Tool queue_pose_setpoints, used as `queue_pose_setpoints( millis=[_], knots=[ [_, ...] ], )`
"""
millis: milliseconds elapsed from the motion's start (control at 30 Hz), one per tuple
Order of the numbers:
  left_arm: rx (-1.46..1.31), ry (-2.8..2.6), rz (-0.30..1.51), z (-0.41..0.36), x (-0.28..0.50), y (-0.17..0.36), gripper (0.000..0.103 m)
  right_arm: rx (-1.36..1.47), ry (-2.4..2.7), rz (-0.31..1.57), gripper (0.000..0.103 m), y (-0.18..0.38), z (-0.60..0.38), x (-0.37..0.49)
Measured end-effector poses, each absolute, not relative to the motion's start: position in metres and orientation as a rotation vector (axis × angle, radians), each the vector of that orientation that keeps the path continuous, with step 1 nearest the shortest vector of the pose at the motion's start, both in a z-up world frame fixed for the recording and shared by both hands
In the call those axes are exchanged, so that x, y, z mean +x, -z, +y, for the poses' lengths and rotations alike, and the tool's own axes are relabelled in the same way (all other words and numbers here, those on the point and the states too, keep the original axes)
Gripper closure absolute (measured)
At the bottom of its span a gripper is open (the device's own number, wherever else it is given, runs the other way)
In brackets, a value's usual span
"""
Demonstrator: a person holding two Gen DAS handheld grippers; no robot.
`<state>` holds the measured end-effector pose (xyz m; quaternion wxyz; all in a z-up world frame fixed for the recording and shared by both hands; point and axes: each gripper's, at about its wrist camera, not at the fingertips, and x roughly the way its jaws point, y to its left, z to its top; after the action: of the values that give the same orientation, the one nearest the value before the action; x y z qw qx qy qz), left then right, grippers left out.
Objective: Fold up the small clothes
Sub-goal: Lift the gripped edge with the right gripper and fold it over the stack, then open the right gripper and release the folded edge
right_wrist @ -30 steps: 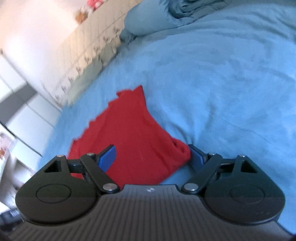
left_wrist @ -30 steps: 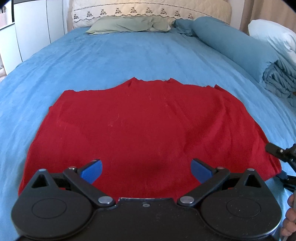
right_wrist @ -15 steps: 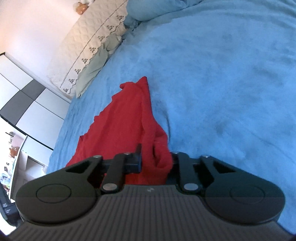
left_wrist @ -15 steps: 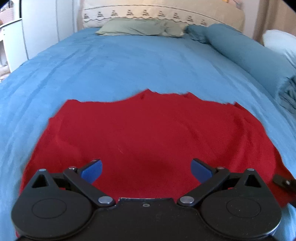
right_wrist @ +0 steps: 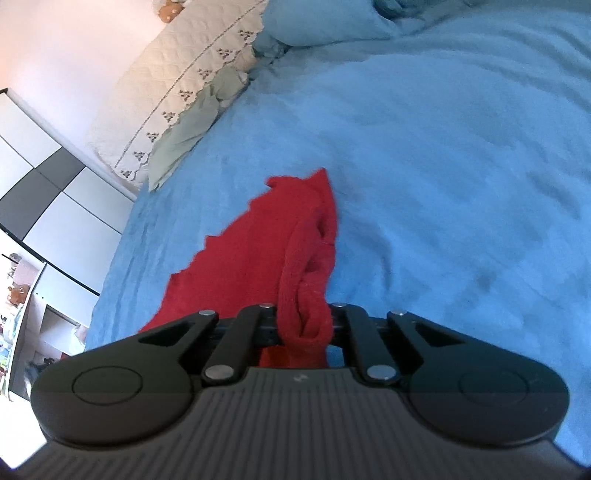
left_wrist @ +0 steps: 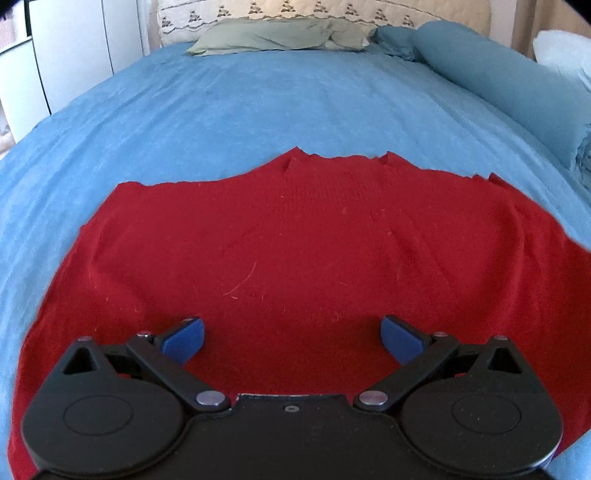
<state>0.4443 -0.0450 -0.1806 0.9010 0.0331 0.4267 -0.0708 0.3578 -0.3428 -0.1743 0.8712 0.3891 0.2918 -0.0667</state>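
The red garment point(left_wrist: 295, 258) is spread on the blue bedspread point(left_wrist: 258, 103). Its corner is clamped in the right gripper point(right_wrist: 303, 325), at 6 o'clock. The left gripper point(left_wrist: 291, 336) is held apart above it. A first fold is begun; carrying toward 10 o'clock is required.

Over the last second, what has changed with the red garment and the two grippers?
The right gripper has just closed on the red garment's corner and lifted it, bunched, off the blue bedspread. The left gripper moved closer over the cloth, jaws still open. The rest still lies flat.

A plain red garment point(left_wrist: 295, 240) lies on a blue bedspread point(left_wrist: 258, 103) below a sage-green pillow point(left_wrist: 266, 35).
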Motion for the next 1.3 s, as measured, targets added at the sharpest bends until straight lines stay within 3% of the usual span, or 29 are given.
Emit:
queue_pose_setpoints(
  millis=[200, 433, 700, 967, 1133, 1200, 1233, 1267, 1300],
  knots=[
    [0.026, 0.175, 0.904, -0.025, 0.442, 0.169, 0.000, 0.742, 0.074, 0.570, 0.081, 0.116, -0.291, 0.390],
    [-0.009, 0.126, 0.904, 0.069, 0.397, 0.152, 0.000, 0.433, -0.215, 0.541, 0.081, 0.061, -0.147, 0.433],
    [0.030, 0.109, 0.947, 0.143, 0.352, 0.177, 0.000, 0.180, -0.476, 0.845, 0.082, 0.149, -0.011, 0.468],
    [0.039, 0.140, 0.920, 0.146, 0.339, 0.176, 0.000, 0.144, -0.510, 0.730, 0.082, 0.126, -0.001, 0.445],
    [0.051, 0.152, 0.917, 0.149, 0.337, 0.177, 0.000, 0.013, -0.547, 0.801, 0.081, 0.145, 0.021, 0.436],
    [0.057, 0.152, 0.921, 0.149, 0.334, 0.175, 0.000, 0.012, -0.548, 0.817, 0.076, 0.153, 0.021, 0.436],
    [0.059, 0.156, 0.924, 0.149, 0.332, 0.175, 0.000, 0.016, -0.551, 0.815, 0.067, 0.154, 0.020, 0.435],
    [0.061, 0.161, 0.925, 0.150, 0.329, 0.173, 0.000, 0.019, -0.560, 0.815, 0.047, 0.151, 0.019, 0.433],
    [0.062, 0.167, 0.925, 0.151, 0.327, 0.171, 0.000, 0.025, -0.582, 0.810, 0.037, 0.147, 0.016, 0.429]
  ],
)
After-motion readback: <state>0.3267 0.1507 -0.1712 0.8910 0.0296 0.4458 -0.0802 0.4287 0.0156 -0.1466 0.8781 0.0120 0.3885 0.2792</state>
